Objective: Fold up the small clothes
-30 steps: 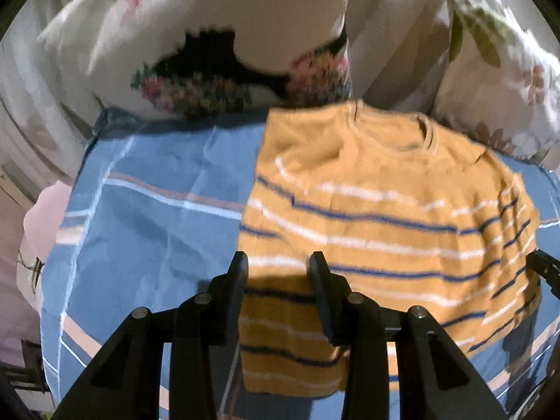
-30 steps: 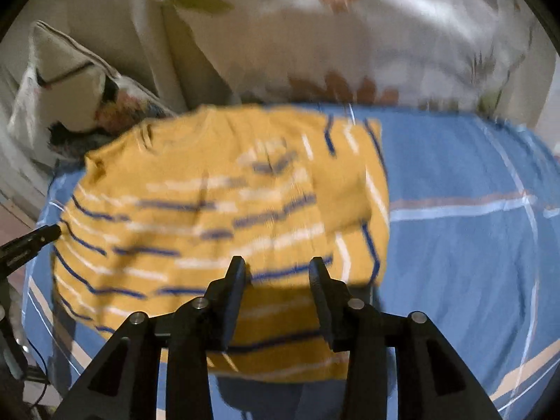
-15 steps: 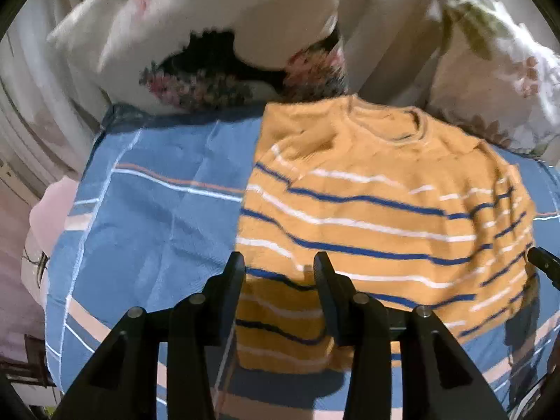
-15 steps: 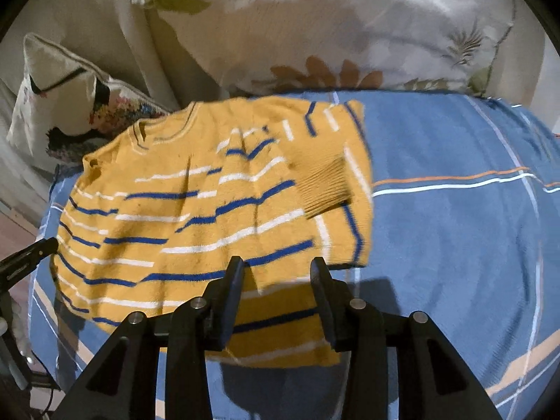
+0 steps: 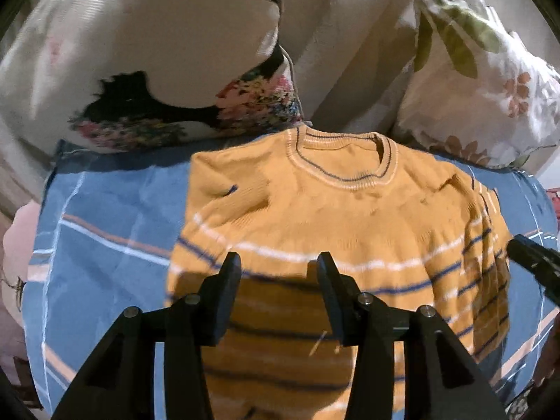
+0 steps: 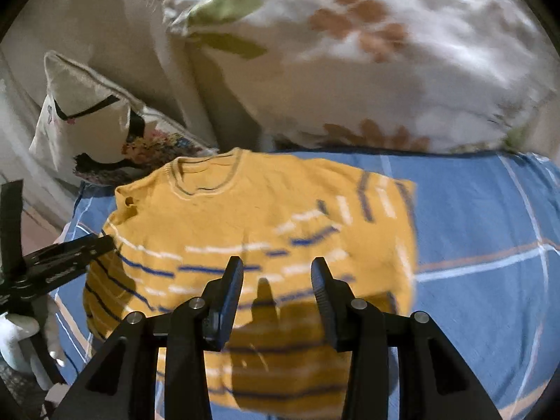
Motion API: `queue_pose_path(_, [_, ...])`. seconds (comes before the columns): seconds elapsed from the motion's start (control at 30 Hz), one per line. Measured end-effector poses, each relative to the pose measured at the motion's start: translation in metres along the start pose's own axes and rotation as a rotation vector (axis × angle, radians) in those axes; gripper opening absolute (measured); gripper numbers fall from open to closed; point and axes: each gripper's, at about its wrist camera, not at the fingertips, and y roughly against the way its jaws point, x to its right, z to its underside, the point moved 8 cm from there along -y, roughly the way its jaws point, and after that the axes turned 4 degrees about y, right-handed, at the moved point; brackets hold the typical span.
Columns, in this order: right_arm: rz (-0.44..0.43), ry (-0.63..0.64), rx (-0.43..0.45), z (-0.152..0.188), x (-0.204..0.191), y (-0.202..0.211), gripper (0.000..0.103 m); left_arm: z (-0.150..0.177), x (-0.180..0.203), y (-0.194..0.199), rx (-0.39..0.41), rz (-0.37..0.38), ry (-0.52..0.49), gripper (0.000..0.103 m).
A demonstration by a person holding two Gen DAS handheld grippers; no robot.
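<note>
Blue plaid sheet (image 5: 105, 245) covers bed; floral pillows (image 6: 350, 70) at head. Yellow striped sweater (image 5: 332, 210) lies flat, sleeves folded in. Left gripper (image 5: 278, 262) jaws just opening, nothing between; right gripper (image 6: 276, 266) parted, empty. Both angled down over hem.

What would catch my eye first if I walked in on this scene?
Most striking is the yellow striped sweater, spread flat on a blue striped sheet with both sleeves folded in over it. Two floral pillows lean behind its collar. A black hand-held gripper hovers above its lower part on each side, both open and empty.
</note>
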Motion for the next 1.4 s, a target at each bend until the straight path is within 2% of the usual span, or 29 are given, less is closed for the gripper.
queue_pose_path(0.1, [-0.009, -0.014, -0.055, -0.011, -0.006, -0.033, 0.044, -0.010, -0.005, -0.022, -0.025, -0.007, 0.000, 0.044])
queue_pose_path(0.27, [0.030, -0.069, -0.109, -0.023, 0.015, -0.076, 0.044, -0.020, -0.025, -0.050, -0.074, -0.011, 0.032, 0.044])
queue_pose_path(0.5, [0.069, -0.125, -0.101, -0.039, 0.032, -0.088, 0.043, -0.022, -0.030, -0.065, -0.078, -0.015, -0.025, 0.045])
queue_pose_path(0.53, [0.088, -0.137, -0.100, -0.042, 0.036, -0.090, 0.044, -0.023, -0.030, -0.066, -0.077, -0.015, -0.030, 0.045])
queue_pose_path(0.57, [0.142, -0.147, -0.110, -0.043, 0.045, -0.093, 0.048, -0.024, -0.031, -0.068, -0.077, -0.012, -0.032, 0.046])
queue_pose_path(0.63, [0.144, -0.191, -0.116, -0.043, 0.058, -0.095, 0.048, -0.026, -0.035, -0.071, -0.080, 0.002, -0.026, 0.049])
queue_pose_path(0.7, [0.136, -0.224, -0.105, -0.043, 0.063, -0.089, 0.048, -0.027, -0.039, -0.073, -0.081, 0.016, -0.020, 0.049])
queue_pose_path(0.77, [0.171, -0.211, -0.068, -0.048, 0.062, -0.073, 0.048, -0.028, -0.041, -0.073, -0.081, 0.024, -0.024, 0.050])
queue_pose_path(0.9, [0.199, -0.172, 0.000, -0.053, 0.046, -0.037, 0.049, -0.030, -0.044, -0.074, -0.085, 0.037, -0.022, 0.050])
queue_pose_path(1.0, [0.179, -0.147, 0.019, -0.045, 0.024, -0.021, 0.049, -0.032, -0.045, -0.069, -0.084, 0.065, -0.006, 0.050])
queue_pose_path(1.23, [0.139, -0.066, -0.045, -0.013, -0.019, -0.025, 0.049, -0.028, -0.051, -0.023, -0.033, 0.115, 0.029, 0.050])
queue_pose_path(1.4, [0.068, -0.035, -0.060, -0.014, -0.051, -0.032, 0.049, -0.013, -0.072, 0.003, -0.018, 0.126, 0.072, 0.050])
